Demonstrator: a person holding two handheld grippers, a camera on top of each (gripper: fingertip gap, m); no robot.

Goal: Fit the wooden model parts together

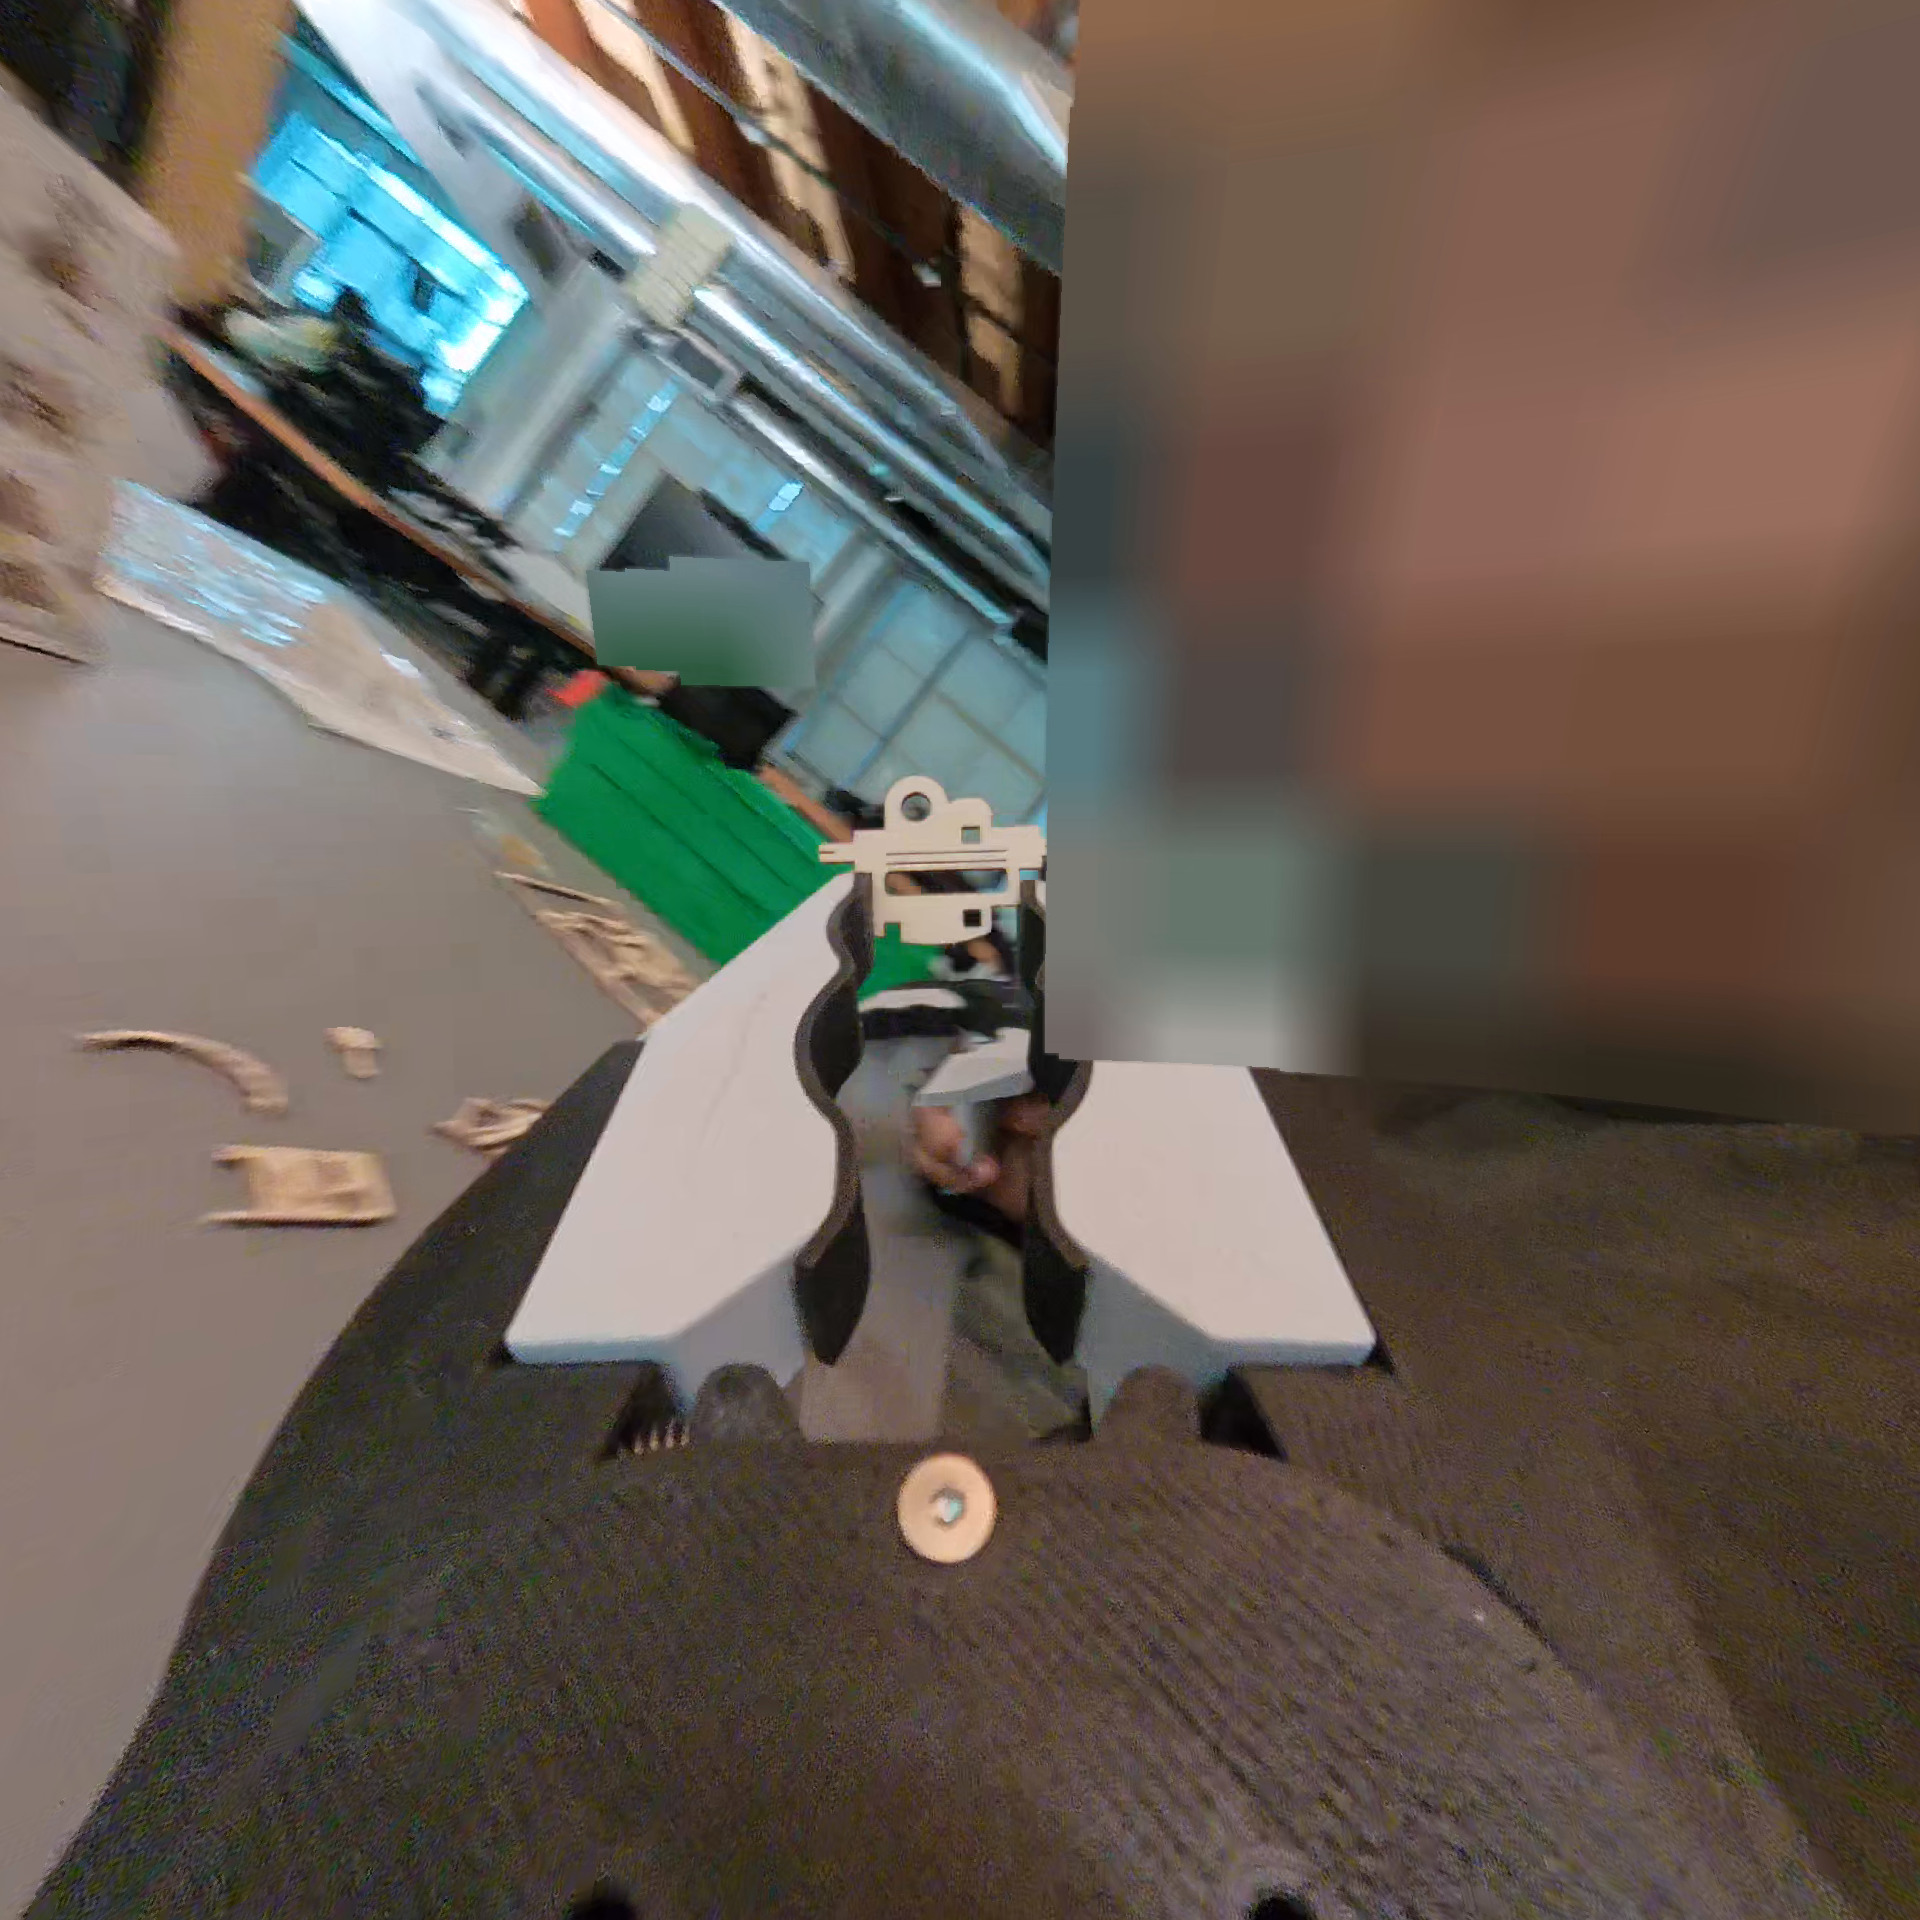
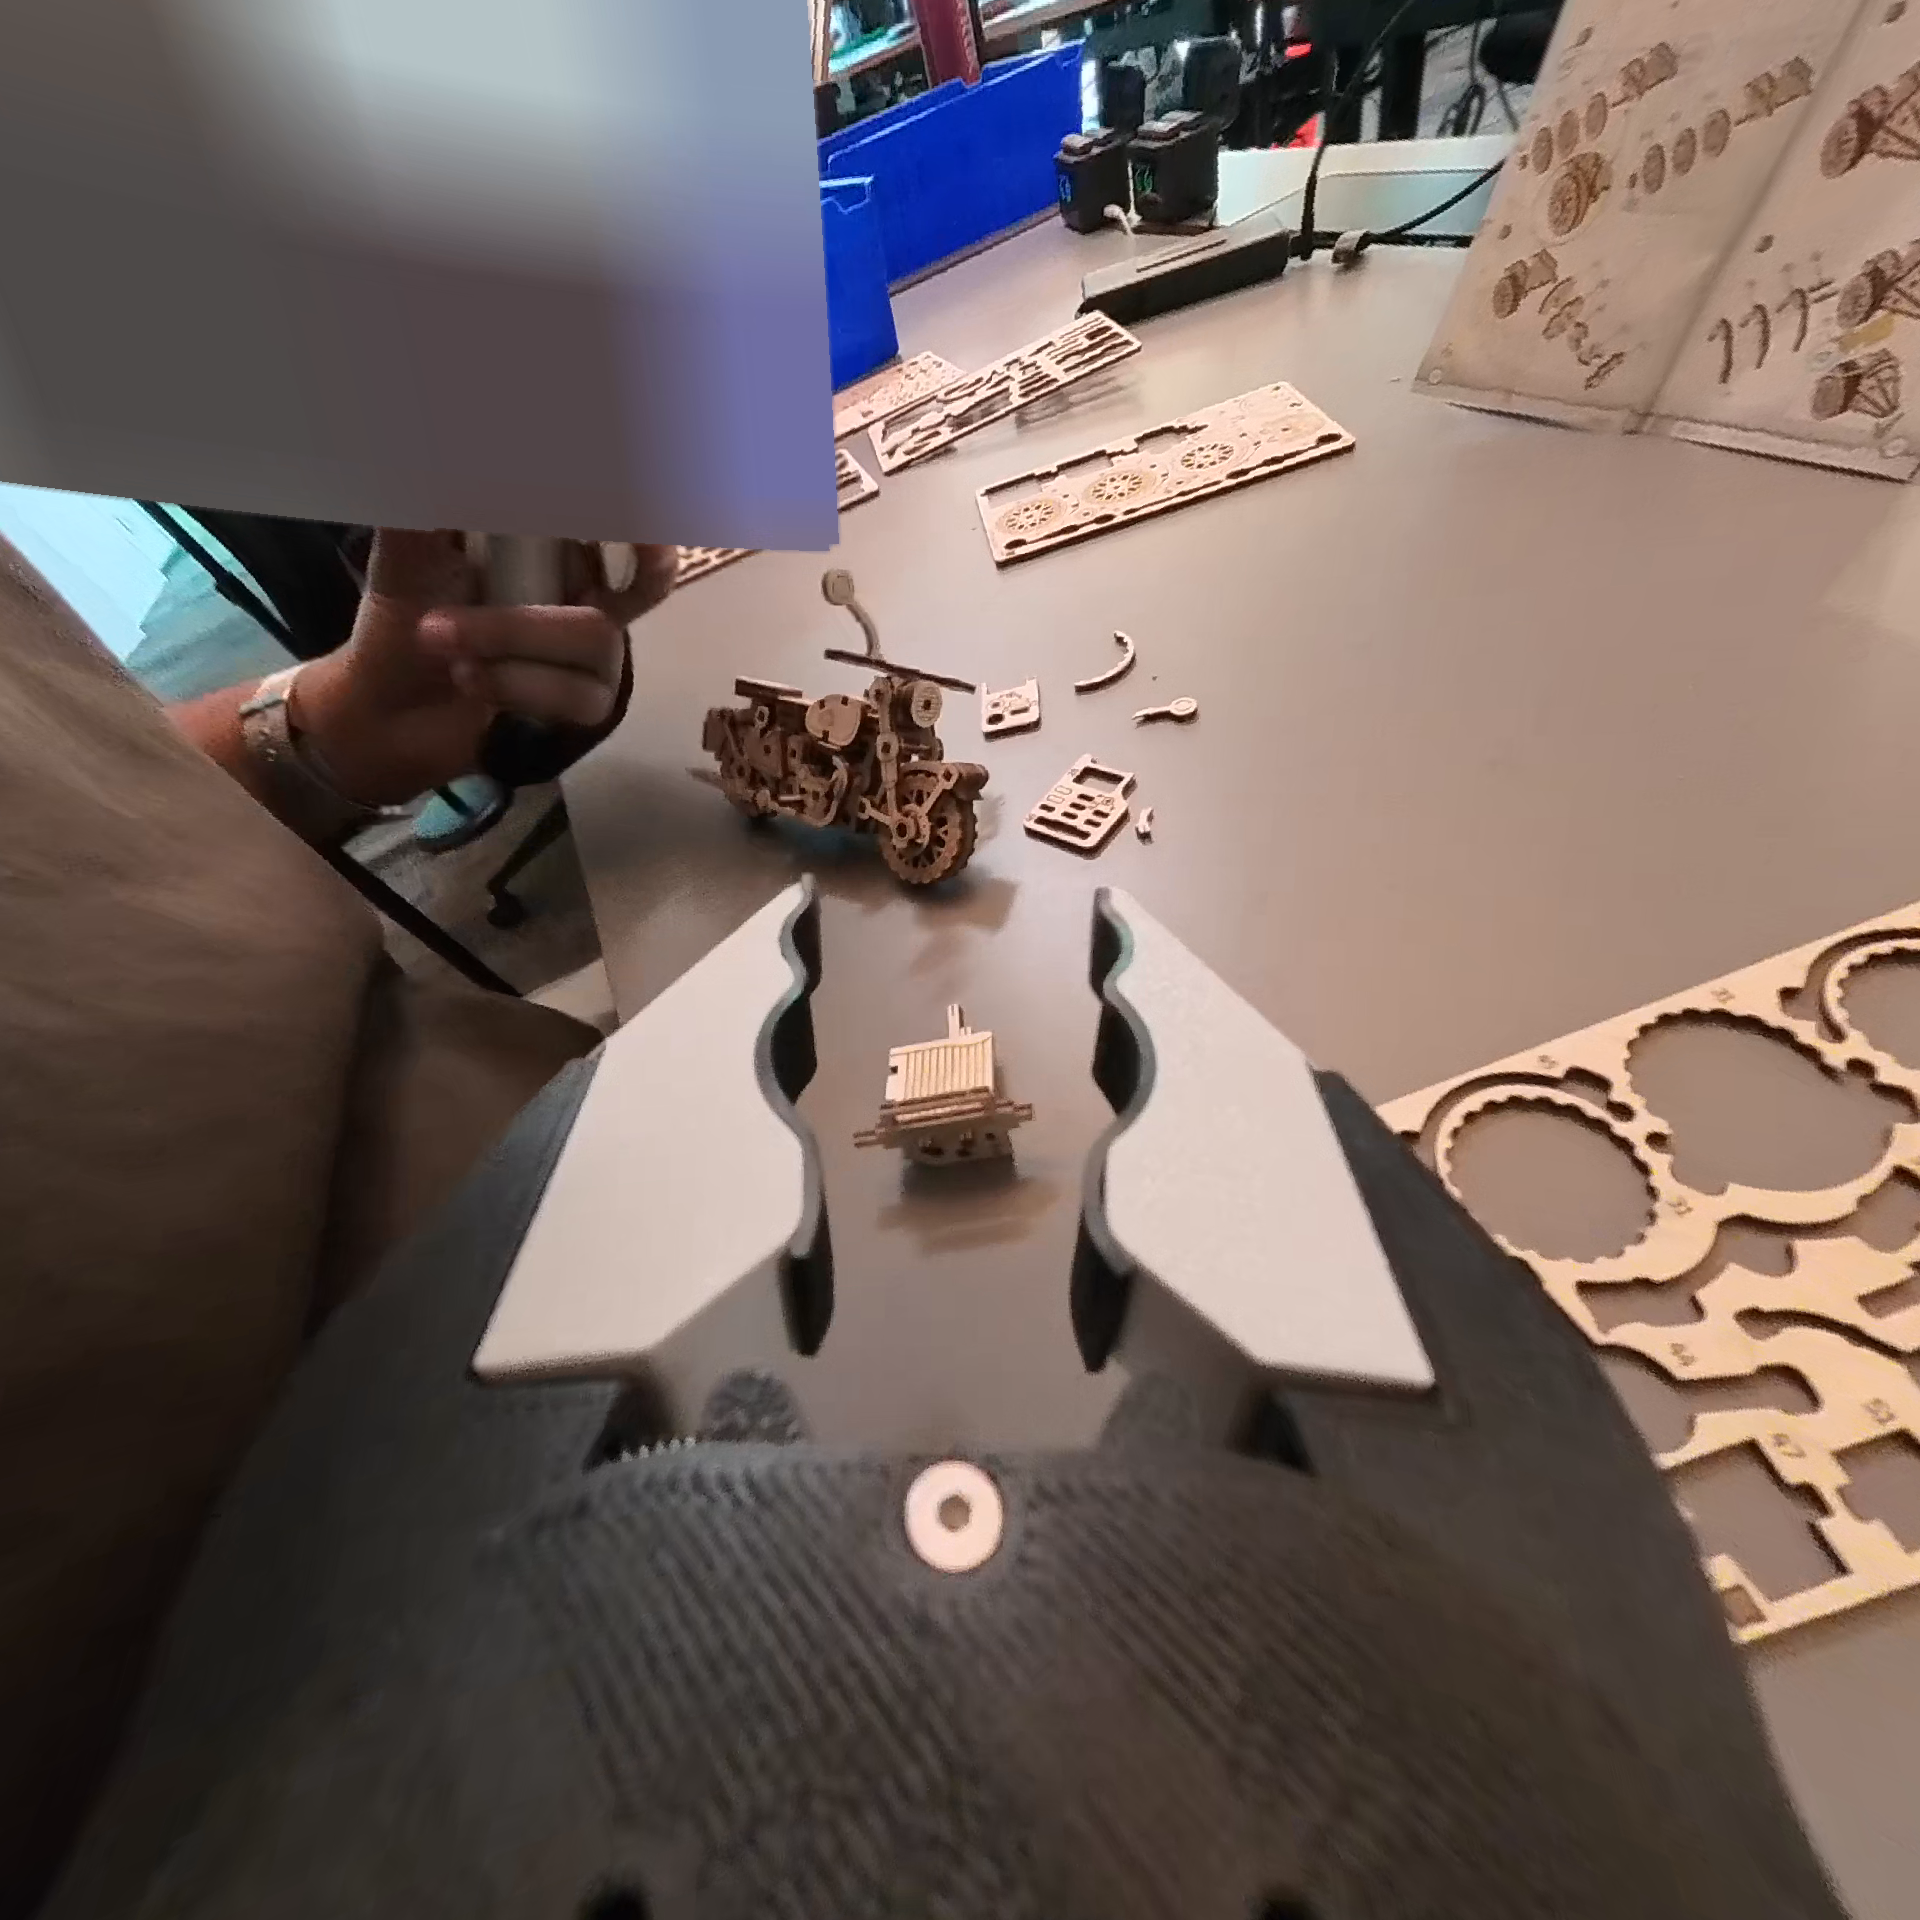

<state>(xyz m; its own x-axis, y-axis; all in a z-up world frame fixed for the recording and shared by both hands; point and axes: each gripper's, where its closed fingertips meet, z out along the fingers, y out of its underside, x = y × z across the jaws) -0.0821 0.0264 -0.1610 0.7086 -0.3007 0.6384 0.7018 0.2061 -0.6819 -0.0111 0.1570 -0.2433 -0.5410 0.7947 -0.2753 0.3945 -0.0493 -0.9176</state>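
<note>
In the left wrist view my left gripper (image 1: 940,920) is shut on a small flat pale wooden part (image 1: 935,868), held at the fingertips in the air above the grey table (image 1: 208,883). In the right wrist view my right gripper (image 2: 951,914) is open and empty, low over the table. A small wooden sub-assembly (image 2: 940,1101) stands on the table between its fingers, touching neither. A partly built wooden motorcycle (image 2: 842,769) stands just beyond the fingertips.
Loose wooden parts (image 2: 1081,805) lie right of the motorcycle. Punched-out sheets lie at the right (image 2: 1662,1195) and farther back (image 2: 1164,473). An instruction sheet (image 2: 1714,208) and a blue bin (image 2: 914,208) stand behind. A person's hand (image 2: 468,675) is at the left, by the table edge. Across from one pair of fingers to the other is roughly 20 centimeters. My right tips are roughly 11 centimeters from the partly built wooden motorcycle (image 2: 842,769).
</note>
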